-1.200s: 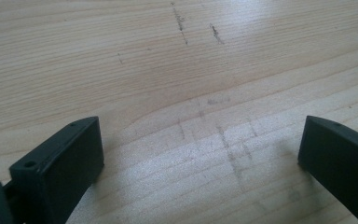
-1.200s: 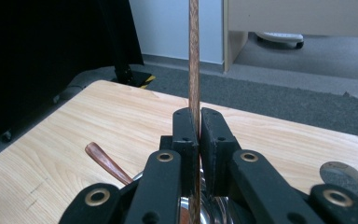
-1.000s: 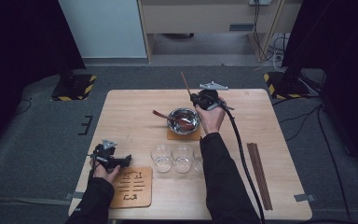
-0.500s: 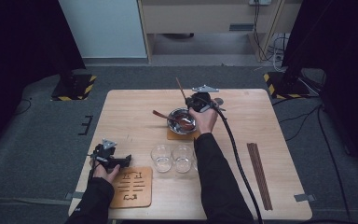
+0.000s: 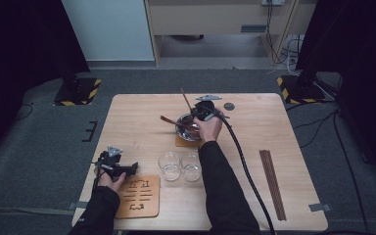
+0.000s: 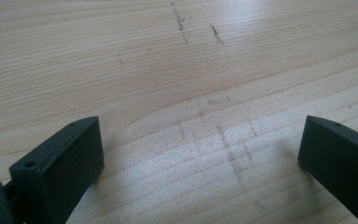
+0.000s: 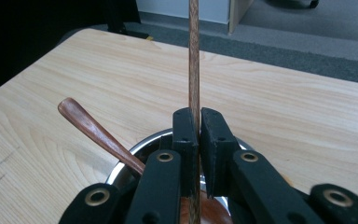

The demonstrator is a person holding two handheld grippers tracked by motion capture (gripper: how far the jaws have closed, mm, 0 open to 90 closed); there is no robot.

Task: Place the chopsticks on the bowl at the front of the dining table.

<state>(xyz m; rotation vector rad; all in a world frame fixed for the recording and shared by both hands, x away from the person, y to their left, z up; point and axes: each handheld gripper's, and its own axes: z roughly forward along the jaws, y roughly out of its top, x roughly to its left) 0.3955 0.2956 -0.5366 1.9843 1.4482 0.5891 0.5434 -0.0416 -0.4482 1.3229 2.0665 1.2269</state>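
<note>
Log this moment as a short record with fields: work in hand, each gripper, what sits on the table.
work in hand: right gripper holds a wooden chopstick over the metal bowl
right gripper: shut on the chopstick
left gripper: open, nothing between its jaws, bare table under it
in bowl: wooden spoon, handle leaning out over the rim
under bowl: small brown mat
near side: two glass cups, wooden trivet
right edge: bundle of chopsticks

A pale wooden tabletop (image 5: 284, 127) stands on grey carpet (image 5: 44, 147). Black curtains (image 5: 24, 39) hang at both sides. Behind are a white panel (image 5: 107, 29) and a beige cabinet (image 5: 205, 17) with cables (image 5: 279, 34) beside it. Yellow-black striped feet (image 5: 78, 90) rest on the floor at both far corners.
</note>
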